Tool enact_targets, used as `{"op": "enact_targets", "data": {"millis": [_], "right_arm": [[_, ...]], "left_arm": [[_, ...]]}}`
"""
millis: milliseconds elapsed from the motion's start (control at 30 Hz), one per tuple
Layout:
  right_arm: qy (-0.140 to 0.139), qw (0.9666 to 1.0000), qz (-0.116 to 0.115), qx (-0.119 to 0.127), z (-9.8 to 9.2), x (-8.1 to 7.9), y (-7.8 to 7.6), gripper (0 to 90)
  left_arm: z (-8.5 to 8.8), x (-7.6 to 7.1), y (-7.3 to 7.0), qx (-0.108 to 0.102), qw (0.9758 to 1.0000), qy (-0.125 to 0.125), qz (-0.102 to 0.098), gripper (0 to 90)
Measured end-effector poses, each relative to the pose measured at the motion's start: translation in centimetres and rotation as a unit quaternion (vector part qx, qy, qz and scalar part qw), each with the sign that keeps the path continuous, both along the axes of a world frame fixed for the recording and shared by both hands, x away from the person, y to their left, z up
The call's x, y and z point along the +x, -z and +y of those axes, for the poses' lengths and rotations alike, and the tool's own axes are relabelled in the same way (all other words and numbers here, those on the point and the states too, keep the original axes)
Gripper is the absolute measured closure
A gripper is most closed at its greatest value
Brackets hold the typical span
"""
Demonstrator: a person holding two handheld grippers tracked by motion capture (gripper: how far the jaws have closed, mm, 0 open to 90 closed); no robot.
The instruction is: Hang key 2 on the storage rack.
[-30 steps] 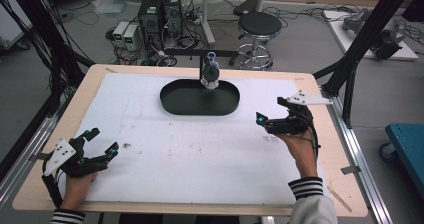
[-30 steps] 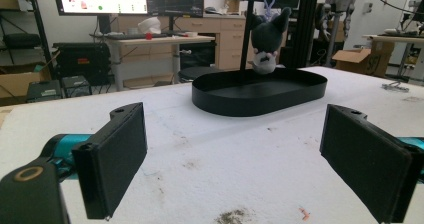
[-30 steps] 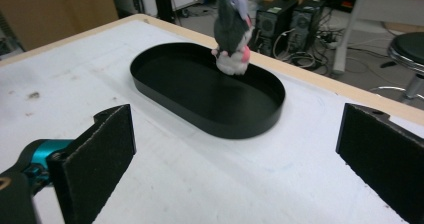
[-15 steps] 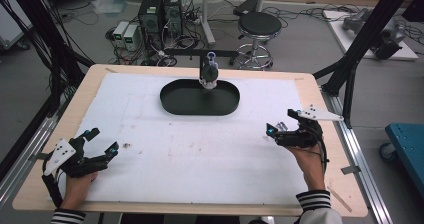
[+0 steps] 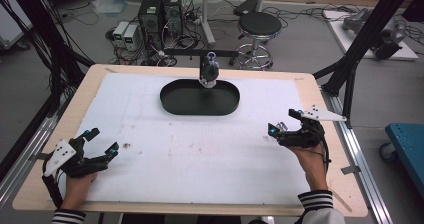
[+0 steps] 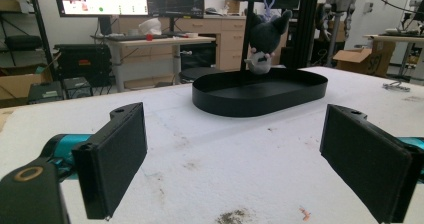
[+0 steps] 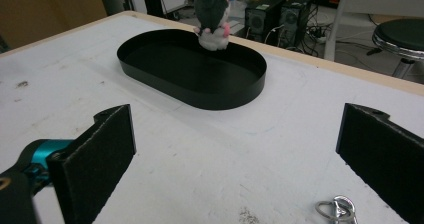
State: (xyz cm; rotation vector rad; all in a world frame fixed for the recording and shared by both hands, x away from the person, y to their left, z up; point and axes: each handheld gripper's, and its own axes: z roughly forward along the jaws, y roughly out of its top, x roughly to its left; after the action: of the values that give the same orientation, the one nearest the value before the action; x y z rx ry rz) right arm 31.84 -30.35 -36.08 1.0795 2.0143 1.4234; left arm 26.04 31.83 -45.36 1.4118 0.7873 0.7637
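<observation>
Near the worktop's front corners, both claws gape wide, holding nothing.
Left claw (image 5: 101,141), right claw (image 5: 280,126); small dark grey plush toy (image 5: 209,73) hangs over the black oval tray's (image 5: 200,106) far rim.

White mat (image 5: 200,154) between your grippers bare; sweep across unobstructed. Black tray (image 5: 200,98) blocks far centre, plush toy (image 5: 209,73) hanging over its back rim from crossbar (image 5: 200,52). Key ring (image 7: 336,207) just ahead of right gripper (image 5: 281,126).
</observation>
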Motion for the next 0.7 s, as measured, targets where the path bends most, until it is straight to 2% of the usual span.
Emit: {"op": "enact_targets", "data": {"millis": [300, 500, 700], "right_arm": [[-0.002, 0.9998, 0.01, -0.017, -0.8, 0.6, -0.4, 1.7], [-0.02, 0.9989, 0.02, -0.038, -1.6, 1.4, -1.2, 1.7], [-0.044, 0.9955, 0.034, -0.077, -2.2, 2.4, -1.5, 1.7]], "left_arm": [[0.0, 0.0, 0.0, 0.001, 1.0, 0.001, 0.0, 11.9], [0.0, 0.1, 0.0, 0.0, 1.0, 0.0, 0.003, 11.9], [0.0, 0.1, 0.0, 0.001, 1.0, 0.0, 0.005, 11.9]]}}
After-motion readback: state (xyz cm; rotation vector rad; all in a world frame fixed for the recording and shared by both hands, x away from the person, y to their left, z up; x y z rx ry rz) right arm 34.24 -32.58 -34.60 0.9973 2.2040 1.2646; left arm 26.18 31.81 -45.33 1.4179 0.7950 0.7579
